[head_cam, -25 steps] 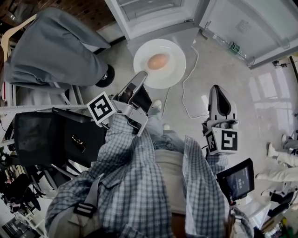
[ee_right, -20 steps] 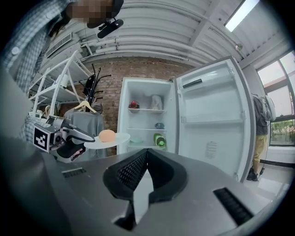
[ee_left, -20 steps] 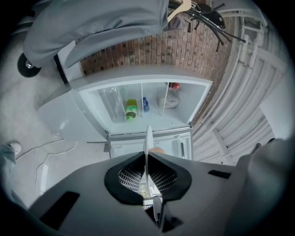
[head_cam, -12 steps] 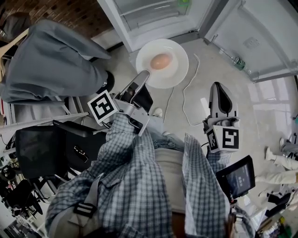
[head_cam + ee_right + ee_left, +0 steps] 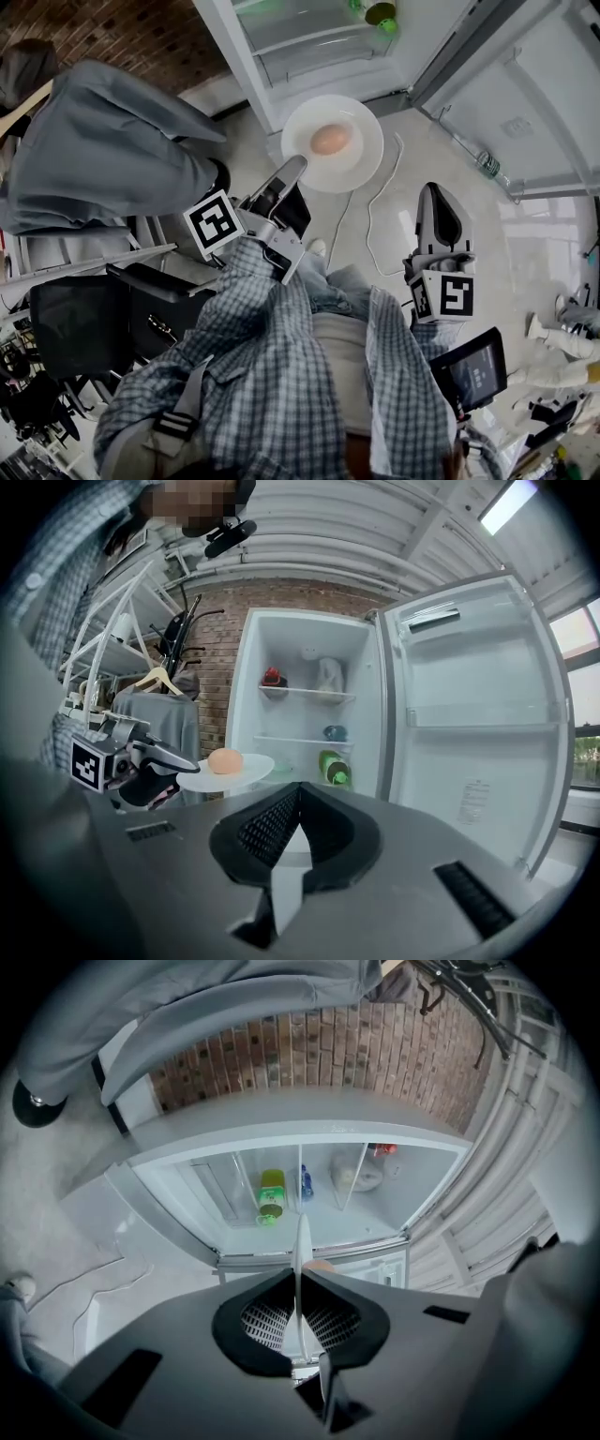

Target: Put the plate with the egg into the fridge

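— Plate (image 5: 361,155): where is it?
— Held level in the air just before the open fridge (image 5: 309,42), not inside it; egg (image 5: 330,140) near its middle; left gripper (image 5: 294,169) fingers clamped on the plate's near rim.
— Right gripper (image 5: 439,199)?
— Fingers together, nothing between them; well apart from the plate, on the side of the fridge door (image 5: 525,103); door swung wide.
— Fridge contents?
— Green bottle (image 5: 330,766) on a lower shelf; items on the shelves above too small to name.
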{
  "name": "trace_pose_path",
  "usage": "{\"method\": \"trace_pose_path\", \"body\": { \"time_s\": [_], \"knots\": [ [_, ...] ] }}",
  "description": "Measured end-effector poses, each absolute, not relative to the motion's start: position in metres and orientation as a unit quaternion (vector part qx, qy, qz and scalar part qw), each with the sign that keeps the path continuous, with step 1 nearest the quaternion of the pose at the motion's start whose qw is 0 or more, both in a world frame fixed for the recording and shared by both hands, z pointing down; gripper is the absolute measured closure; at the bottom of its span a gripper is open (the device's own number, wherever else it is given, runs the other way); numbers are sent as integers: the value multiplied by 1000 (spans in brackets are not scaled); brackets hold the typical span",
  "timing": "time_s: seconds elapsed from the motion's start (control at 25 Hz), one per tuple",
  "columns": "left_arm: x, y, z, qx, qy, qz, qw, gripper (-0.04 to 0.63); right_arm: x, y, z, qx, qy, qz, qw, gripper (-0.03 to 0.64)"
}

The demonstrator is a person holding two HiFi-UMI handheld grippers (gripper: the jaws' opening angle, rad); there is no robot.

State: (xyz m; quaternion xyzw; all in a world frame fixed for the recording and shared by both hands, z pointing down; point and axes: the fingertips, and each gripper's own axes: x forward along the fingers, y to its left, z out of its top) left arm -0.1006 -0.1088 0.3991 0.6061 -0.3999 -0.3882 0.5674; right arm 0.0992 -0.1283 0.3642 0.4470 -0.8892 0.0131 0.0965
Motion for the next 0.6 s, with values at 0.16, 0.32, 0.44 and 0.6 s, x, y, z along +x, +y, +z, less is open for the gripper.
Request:
{"method": "trace_pose_path", "body": {
  "time_s": [0.16, 0.32, 0.44, 0.6],
  "knots": [
    [-107, -116, 398, 606, -400, -384, 571, 578, 90, -137, 364, 451, -887, 21, 99, 611],
    [-112, -127, 398, 604, -403, -386, 568, 578, 81, -151, 365, 438, -892, 15, 106, 611],
    [-116, -136, 399, 597, -411, -393, 565, 578, 72, -165, 366, 415, -903, 5, 106, 611],
    [-119, -156, 399, 589, -425, -403, 556, 578, 62, -195, 361, 390, -916, -6, 94, 611]
  ]
}}
